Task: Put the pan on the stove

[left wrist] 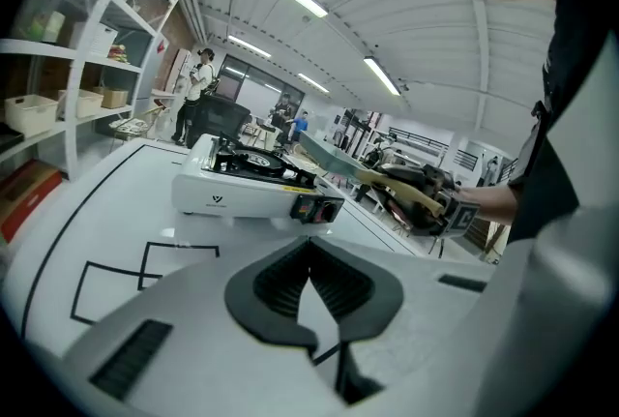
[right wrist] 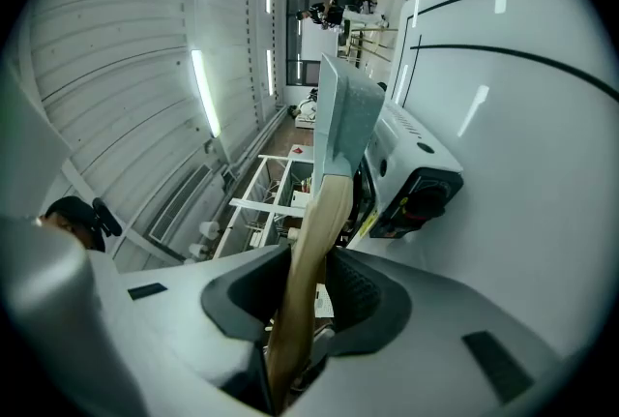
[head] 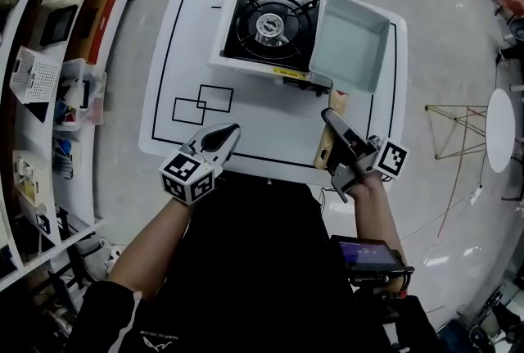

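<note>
The right gripper [head: 332, 124] clamps the wooden handle [right wrist: 314, 231] of the square pan [head: 352, 44], apparently lifted at the stove's [head: 266, 20] three o'clock. The pan looks rigid and front-heavy, so grip near the bowl. The left gripper [head: 229, 133] is closed and empty.

The right gripper [right wrist: 309, 294] has its jaws clamped on the wooden handle [right wrist: 315, 231] of a grey square pan [right wrist: 348, 125], which is held on edge and points away from the camera. Just beside the pan is a white stove [right wrist: 411, 154] with a black knob [right wrist: 423, 197], standing on a white table [right wrist: 546, 202] marked with black lines [right wrist: 522, 57]. White shelving [right wrist: 261, 202] and strip lights [right wrist: 205, 91] fill the background.
</note>
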{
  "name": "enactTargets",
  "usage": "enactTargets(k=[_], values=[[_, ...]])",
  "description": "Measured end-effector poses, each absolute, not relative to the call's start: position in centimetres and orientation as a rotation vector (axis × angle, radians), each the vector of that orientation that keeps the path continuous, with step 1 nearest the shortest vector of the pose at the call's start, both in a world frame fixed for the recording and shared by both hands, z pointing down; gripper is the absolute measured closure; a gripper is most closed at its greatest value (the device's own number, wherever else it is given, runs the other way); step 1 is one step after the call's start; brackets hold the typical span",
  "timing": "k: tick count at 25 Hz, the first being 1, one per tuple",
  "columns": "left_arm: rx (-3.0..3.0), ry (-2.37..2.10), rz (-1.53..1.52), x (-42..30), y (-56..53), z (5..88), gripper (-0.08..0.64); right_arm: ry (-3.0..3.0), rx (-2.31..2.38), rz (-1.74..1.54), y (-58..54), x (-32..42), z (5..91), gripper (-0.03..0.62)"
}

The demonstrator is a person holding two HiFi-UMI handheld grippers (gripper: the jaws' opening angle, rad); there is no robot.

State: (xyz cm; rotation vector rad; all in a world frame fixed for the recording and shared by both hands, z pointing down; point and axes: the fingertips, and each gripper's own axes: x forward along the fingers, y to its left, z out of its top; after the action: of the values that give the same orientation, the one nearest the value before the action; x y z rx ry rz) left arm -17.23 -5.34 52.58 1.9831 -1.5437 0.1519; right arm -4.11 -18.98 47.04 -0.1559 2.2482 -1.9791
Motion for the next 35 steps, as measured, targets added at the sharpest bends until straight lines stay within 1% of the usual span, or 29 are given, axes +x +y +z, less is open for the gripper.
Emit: enactTargets(k=[6, 10, 19, 27, 35], values=[[1.921, -1.613, 0.129, -18.2, -3.2, 52.3, 0.551, 2.291, -0.050, -1.986, -18.9, -7.6, 46.3, 0.457], [1.867, -1.666, 0.111, -20.3, -1.8, 52.2, 0.551, 2.310, 0.005, -2.015, -18.7, -11.3, 46.3, 0.459], [1.763, -1.749, 0.084, -22.7, 1.4, 52.0, 0.551, 2.340, 0.043, -2.081, -17.5, -16.8, 46.8, 0.457], [1.722, -1.782, 0.077, -23.8, 3.0, 51.9, 0.551, 2.321, 0.027, -2.095, -16.5, -19.3, 47.3, 0.456], [1.728, -1.776, 0.093, -23.9, 3.4, 52.1, 0.551, 2.328, -0.048, -2.094, -15.8, -19.6, 48.6, 0.454]])
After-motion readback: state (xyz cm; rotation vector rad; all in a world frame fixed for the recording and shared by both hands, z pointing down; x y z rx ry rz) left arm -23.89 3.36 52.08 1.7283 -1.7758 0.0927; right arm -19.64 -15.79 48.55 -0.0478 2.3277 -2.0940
